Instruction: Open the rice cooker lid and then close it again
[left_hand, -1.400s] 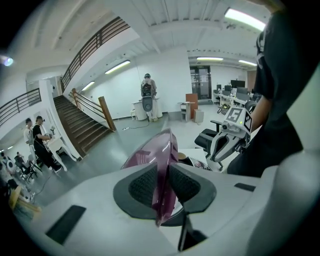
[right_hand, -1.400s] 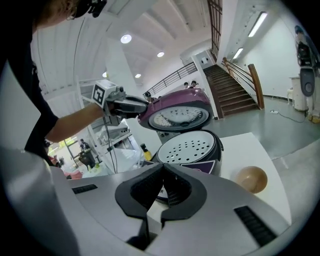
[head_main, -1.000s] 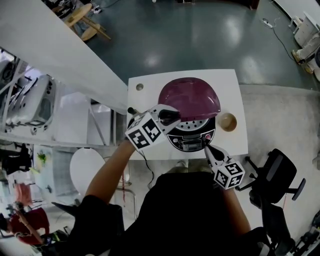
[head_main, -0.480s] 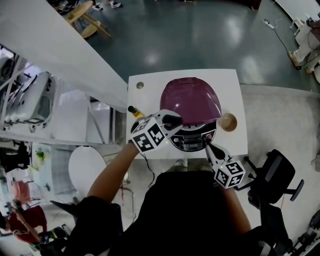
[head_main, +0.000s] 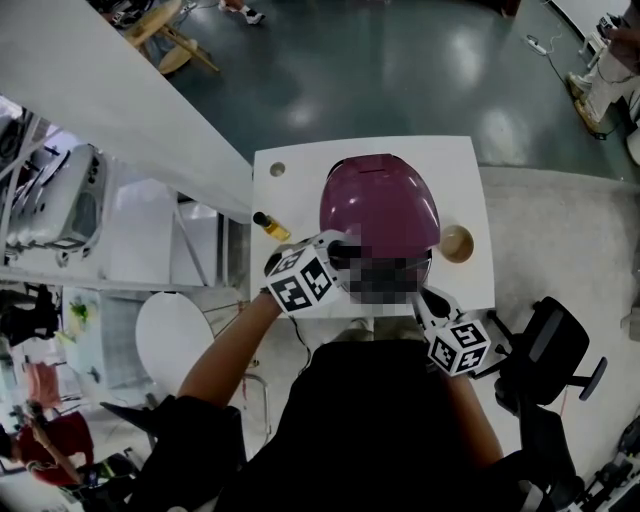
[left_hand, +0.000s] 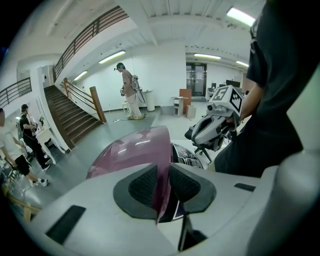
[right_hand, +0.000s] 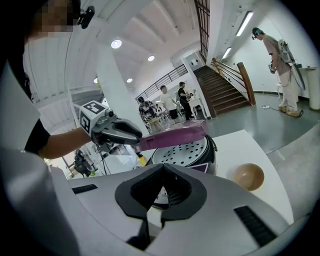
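Item: glossy purple domed rice cooker lid (head_main: 380, 205) — above its dark round cooker body (right_hand: 207, 162), on the white square table (head_main: 300, 165). Left gripper (head_main: 343, 244) clamps the lid's front rim; the lid sits lower than a second ago (closing underway, gap remains). Right gripper (head_main: 422, 296) — jaws together, empty.

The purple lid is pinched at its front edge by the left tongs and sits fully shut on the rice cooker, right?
Not fully shut. The left tongs do pinch the purple lid at its front edge, but the right gripper view shows it raised, with a gap above the perforated inner plate.
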